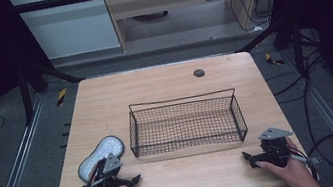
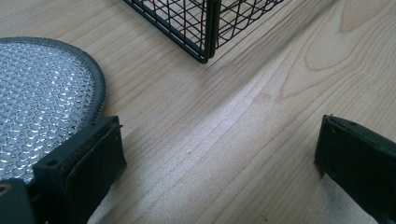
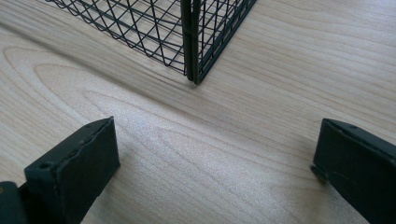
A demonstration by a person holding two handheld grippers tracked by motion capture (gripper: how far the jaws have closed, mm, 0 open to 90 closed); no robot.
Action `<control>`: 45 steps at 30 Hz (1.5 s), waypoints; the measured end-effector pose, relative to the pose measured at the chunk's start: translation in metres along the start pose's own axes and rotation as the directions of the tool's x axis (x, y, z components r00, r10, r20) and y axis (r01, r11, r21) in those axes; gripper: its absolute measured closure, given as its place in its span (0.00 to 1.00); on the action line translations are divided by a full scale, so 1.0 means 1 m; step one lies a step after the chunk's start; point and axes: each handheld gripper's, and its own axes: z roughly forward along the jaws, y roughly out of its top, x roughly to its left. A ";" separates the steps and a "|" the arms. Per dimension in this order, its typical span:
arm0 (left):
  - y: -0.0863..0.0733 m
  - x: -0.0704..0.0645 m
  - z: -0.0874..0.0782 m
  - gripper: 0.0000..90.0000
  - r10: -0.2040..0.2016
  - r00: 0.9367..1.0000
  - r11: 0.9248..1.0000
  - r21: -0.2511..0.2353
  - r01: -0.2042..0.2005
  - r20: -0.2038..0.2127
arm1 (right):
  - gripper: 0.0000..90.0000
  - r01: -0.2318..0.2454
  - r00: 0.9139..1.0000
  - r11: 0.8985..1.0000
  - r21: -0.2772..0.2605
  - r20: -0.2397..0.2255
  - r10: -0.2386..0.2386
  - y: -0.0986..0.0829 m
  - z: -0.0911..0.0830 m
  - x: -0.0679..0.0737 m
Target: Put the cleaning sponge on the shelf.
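Left gripper (image 1: 113, 183): jaws apart, empty, beside silver pad (image 1: 101, 156), positioned to grasp. Right gripper (image 1: 265, 155): apart, idle near wire basket (image 1: 190, 143); tabletop (image 1: 163, 84).

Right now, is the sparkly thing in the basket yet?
Not yet. The wire basket holds nothing, and the silvery pad lies flat on the table beside it. The left gripper is open next to the pad; the right gripper rests open. Grabbing and placing remain.
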 end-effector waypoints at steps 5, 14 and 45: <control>0.000 0.000 0.000 0.00 -0.002 1.000 1.000 -0.002 0.002 0.000 | 0.00 0.000 1.000 1.000 0.000 0.000 0.000 0.000 0.000 0.000; 0.001 0.000 -0.009 0.04 0.042 0.999 0.999 0.025 -0.042 -0.029 | 0.00 0.000 1.000 1.000 0.000 0.000 0.000 0.000 0.000 0.000; 0.028 0.059 -0.064 0.06 -0.066 0.989 0.994 0.076 0.076 -0.129 | 0.00 0.002 1.000 1.000 -0.002 0.004 -0.002 -0.002 -0.001 0.001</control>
